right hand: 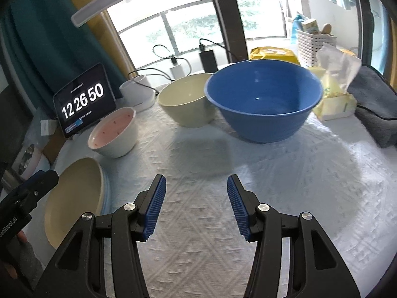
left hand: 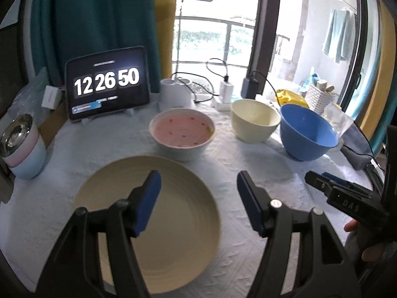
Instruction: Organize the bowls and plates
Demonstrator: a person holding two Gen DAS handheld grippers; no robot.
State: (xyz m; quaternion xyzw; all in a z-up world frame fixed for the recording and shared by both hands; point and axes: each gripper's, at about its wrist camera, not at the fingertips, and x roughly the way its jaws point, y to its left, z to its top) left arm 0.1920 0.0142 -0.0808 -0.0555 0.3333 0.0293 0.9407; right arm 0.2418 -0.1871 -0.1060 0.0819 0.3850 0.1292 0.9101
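Left wrist view: your left gripper (left hand: 198,198) hangs wide open and empty over the cream plate (left hand: 146,221); the pink bowl (left hand: 181,134) and cream bowl (left hand: 254,120) stand separate.

Right wrist view: your right gripper (right hand: 196,207) gapes empty before the blue bowl (right hand: 264,99). Nesting the bowls seems wholly undone.

A tablet (left hand: 108,85) stood at the back of the table (left hand: 248,173), showing 12 26 50. Just beside it sat a white lamp base (left hand: 175,93), then a charger (left hand: 226,90) and a power bank (left hand: 250,88) with cables. A tissue box (right hand: 337,99), a grey cloth (right hand: 377,114), a yellow bag (right hand: 273,52) and a white basket (right hand: 315,43) lay to the right.
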